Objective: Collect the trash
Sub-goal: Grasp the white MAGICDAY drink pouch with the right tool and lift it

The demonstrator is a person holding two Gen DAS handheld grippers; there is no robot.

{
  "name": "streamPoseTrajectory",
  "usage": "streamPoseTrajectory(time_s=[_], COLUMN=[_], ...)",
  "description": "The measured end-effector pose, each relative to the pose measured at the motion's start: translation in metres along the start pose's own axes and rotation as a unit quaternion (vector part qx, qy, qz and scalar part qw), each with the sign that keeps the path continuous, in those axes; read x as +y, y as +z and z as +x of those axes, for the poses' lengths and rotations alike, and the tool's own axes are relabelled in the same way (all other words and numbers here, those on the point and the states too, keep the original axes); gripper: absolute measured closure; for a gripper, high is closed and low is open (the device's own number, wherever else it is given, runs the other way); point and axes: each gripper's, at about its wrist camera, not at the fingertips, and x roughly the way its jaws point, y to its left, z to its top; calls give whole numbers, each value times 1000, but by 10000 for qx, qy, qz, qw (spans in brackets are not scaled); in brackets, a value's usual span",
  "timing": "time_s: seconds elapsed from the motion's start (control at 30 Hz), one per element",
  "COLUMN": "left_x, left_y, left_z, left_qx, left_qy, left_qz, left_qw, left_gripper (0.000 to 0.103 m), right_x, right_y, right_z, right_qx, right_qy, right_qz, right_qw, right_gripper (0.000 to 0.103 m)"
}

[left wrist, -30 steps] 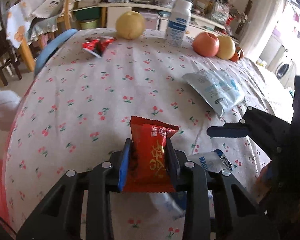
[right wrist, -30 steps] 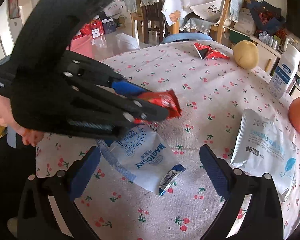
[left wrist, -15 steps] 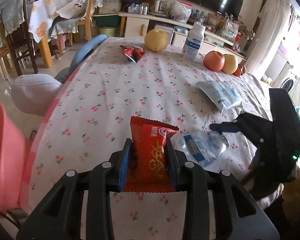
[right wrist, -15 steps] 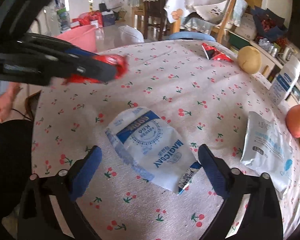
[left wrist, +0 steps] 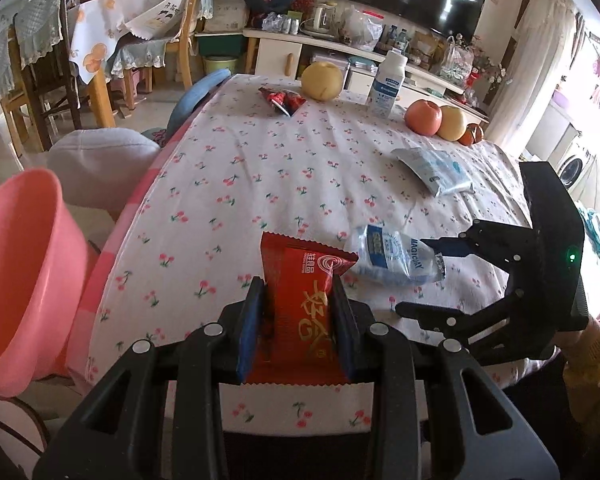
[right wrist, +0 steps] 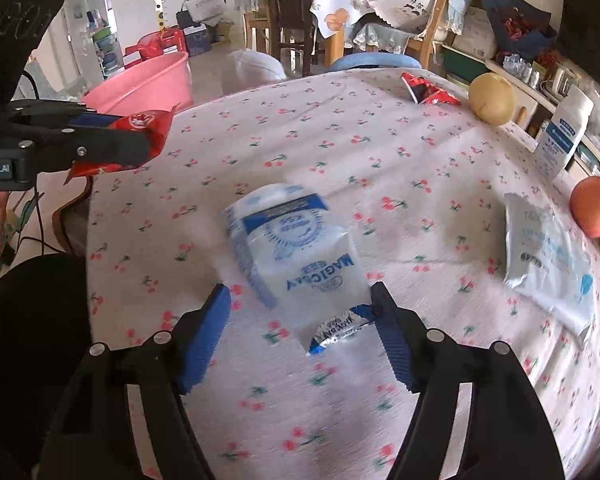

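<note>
My left gripper (left wrist: 298, 300) is shut on a red snack wrapper (left wrist: 304, 276) and holds it above the table's near-left edge, close to a pink basin (left wrist: 16, 260) on the floor. In the right wrist view that wrapper (right wrist: 152, 124) hangs at the far left by the basin (right wrist: 140, 84). My right gripper (right wrist: 300, 312) straddles a white and blue packet (right wrist: 296, 256) lying on the cherry-print tablecloth (right wrist: 380, 160). Its jaws are closing; the right pad touches the packet's corner and the left pad stands apart.
On the table lie a second red wrapper (left wrist: 284, 100) and a white wipes pack (left wrist: 432, 170). A pear (left wrist: 322, 80), a white bottle (left wrist: 386, 84) and apples (left wrist: 422, 117) stand at the far edge. Chairs and a grey stool (left wrist: 100, 160) stand left of the table.
My left gripper has carried the red wrapper left, off the table's middle toward the pink basin. My right gripper's jaws have narrowed around the white and blue packet.
</note>
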Motion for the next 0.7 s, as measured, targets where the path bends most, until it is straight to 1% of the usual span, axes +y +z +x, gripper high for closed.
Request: streamPoseTrajectory(time_s=[0.07, 0.13, 0.2, 0.27, 0.37, 0.5, 0.57, 0.63, 0.7], left_x=[3, 7, 8, 9, 9, 11, 14, 16, 20], left_y=[-3, -6, -7, -7, -8, -11, -11, -12, -12], left_z=[-2, -5, -8, -12, -16, -21, -24, -26, -28], left_qx=[-19, -55, -99, -155, -204, -257, -282, -315, -337], left_qy=[-33, -86, -131, -186, -273, -248, -262, -243, -225], left_qz=[-15, -37, -53, -54, -40, 26, -12, -26, -37], left_qw=[10000, 9999, 9999, 9997, 9994, 9994, 9993, 9992, 9992], left_gripper=[69, 69, 69, 69, 69, 69, 69, 69, 69], right_x=[4, 7, 6, 3, -1, -4, -4, -1, 3], right_y=[-2, -4, -3, -1, 4, 6, 5, 4, 4], right_z=[-2, -4, -5, -4, 0, 4, 3, 2, 0], right_qx=[-11, -55, -109, -131, -100, -50, -50, -53, -57], right_qy=[86, 163, 145, -47, -449, -683, -755, -812, -844], right_qz=[154, 353, 628, 871, 981, 1010, 1030, 1021, 1013], right_qw=[9998, 9992, 9979, 9961, 9941, 9925, 9918, 9914, 9912], right_gripper=[22, 22, 22, 22, 22, 22, 27, 35, 50])
